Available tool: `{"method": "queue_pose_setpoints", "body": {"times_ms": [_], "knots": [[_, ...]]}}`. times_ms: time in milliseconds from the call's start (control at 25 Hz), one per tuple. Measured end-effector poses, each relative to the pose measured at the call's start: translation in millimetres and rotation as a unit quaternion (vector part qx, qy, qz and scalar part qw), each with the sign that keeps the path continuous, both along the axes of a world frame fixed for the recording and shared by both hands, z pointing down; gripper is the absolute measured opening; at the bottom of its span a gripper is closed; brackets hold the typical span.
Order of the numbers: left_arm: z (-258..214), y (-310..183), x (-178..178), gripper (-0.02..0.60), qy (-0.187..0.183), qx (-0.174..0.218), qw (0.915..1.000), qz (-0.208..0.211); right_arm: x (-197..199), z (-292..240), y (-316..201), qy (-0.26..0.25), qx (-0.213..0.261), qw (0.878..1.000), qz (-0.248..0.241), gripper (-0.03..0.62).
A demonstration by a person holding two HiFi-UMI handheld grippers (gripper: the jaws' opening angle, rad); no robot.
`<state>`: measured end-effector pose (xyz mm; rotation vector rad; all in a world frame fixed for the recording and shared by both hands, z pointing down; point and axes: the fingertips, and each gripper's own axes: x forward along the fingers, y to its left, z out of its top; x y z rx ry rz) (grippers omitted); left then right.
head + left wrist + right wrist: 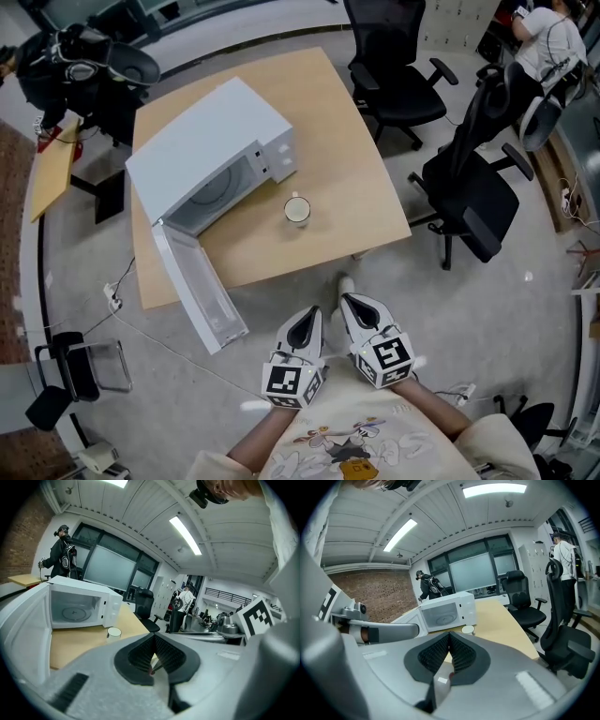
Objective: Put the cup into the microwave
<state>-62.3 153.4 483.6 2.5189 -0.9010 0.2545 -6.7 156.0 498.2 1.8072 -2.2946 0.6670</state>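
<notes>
A white cup [297, 210] stands upright on the wooden table [356, 169], just in front of the white microwave [211, 150], whose door [199, 290] hangs open past the table's near edge. The cup [114, 632] and the microwave's empty inside [75, 611] show in the left gripper view, and the cup [468, 629] sits beside the microwave [446, 612] in the right gripper view. My left gripper [310, 320] and right gripper [353, 305] hang side by side off the table's near edge, both shut and holding nothing, well short of the cup.
Two black office chairs [469, 192] stand right of the table. A person [544, 42] is at the far right, another [63, 557] behind the microwave. Cables [141, 328] trail on the floor at left, near a small stand [70, 370].
</notes>
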Motion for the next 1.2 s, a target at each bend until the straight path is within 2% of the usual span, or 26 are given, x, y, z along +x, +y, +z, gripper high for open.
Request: {"method": "queue_pose_setpoints", "body": {"times_ms": [360,600,920,1120,1160,1200], "knots": [[0,-99,55,0.005,-0.029,0.003,0.9986,-0.044,51,-6,-101,-0.021,0.002,0.998,-0.064,0.006],[1,-138,80,0.005,-0.044,0.0,0.9969,-0.065,70,-3,-143,-0.018,-0.004,0.994,-0.105,0.006],[16,-183,79,0.005,-0.056,-0.006,0.9964,-0.063,69,8,-179,0.004,-0.017,0.993,-0.113,0.006],[34,-206,66,0.005,-0.07,0.023,0.9959,-0.053,70,13,-192,0.011,-0.023,0.995,-0.1,0.006],[39,-210,65,0.077,-0.071,0.032,0.9957,-0.049,71,14,-194,0.012,-0.025,0.995,-0.096,0.006],[45,-216,64,0.235,-0.073,0.039,0.9954,-0.048,73,15,-195,0.014,-0.028,0.995,-0.092,0.006]]}}
